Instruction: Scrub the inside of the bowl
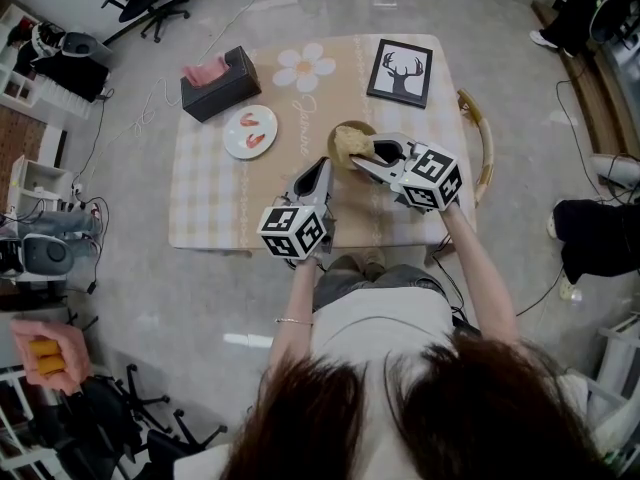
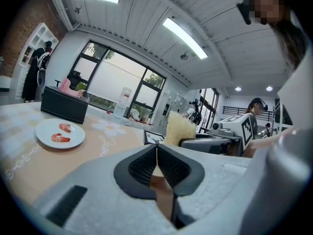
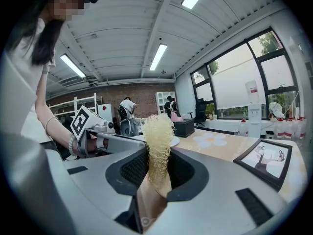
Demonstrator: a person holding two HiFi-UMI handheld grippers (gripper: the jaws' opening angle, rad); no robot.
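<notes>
- Small round brown bowl sits on the beige checked tablecloth.
- Right gripper is clamped on a pale yellow fibrous scrubber, held over the bowl.
- Left gripper has its pads pressed together with nothing visible between them; its tip is just left of the bowl.
- White plate lies well left of the bowl.

Noted my R gripper shell was grey matt plastic, fine-grained; pads black, ribbed, rubber-like. The scrubber looked coarse, pale, stringy fibre. Tablecloth was matt cloth. Plate was glossy white, smooth.
</notes>
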